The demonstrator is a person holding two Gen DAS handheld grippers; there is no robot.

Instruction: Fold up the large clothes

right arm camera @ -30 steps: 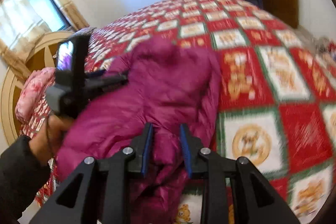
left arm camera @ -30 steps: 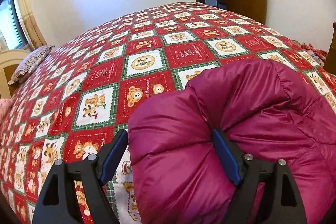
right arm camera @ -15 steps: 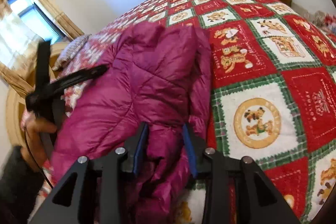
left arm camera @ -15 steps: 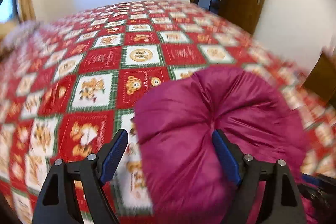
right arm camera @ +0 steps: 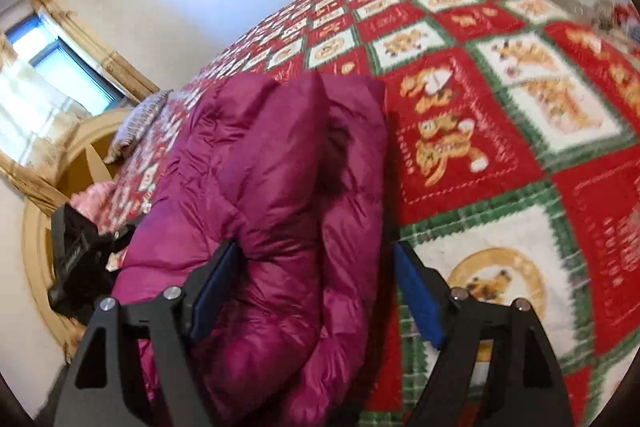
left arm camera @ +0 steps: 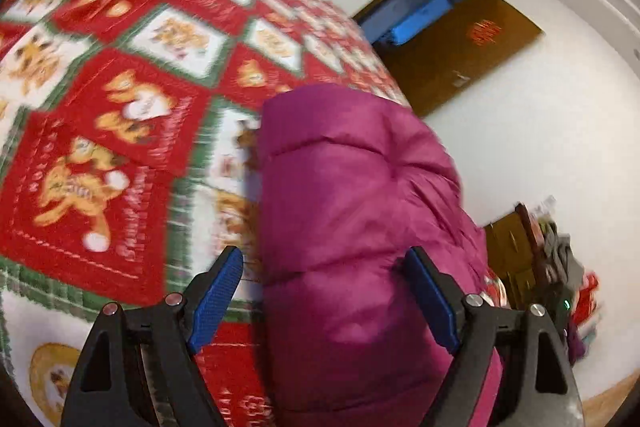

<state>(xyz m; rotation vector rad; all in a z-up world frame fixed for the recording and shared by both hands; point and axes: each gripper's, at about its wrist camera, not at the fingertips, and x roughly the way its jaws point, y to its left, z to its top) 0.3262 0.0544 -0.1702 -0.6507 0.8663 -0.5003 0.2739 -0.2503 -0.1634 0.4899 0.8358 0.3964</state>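
A magenta puffer jacket [right arm camera: 272,211] lies bunched on the red, white and green bear-print bedspread [right arm camera: 500,99]. It also shows in the left wrist view [left arm camera: 360,211], where it rises between my fingers. My left gripper [left arm camera: 324,299] is open, jaws wide, with the jacket's bulk between them and nothing clamped. My right gripper [right arm camera: 316,291] is open too, jaws spread around the jacket's near fold. The left gripper's black body [right arm camera: 76,267] shows at the left of the right wrist view.
A brown door [left arm camera: 460,55] stands in the white wall past the bed's edge. A wooden cabinet with clutter [left arm camera: 552,259] is at the right. A striped pillow [right arm camera: 140,119], a pink cloth [right arm camera: 92,199], a round wooden headboard and a window lie at the left.
My right gripper has opened and let go of the jacket fold it was pinching. My left gripper has swung to the right, so the door and wall fill more of its view.
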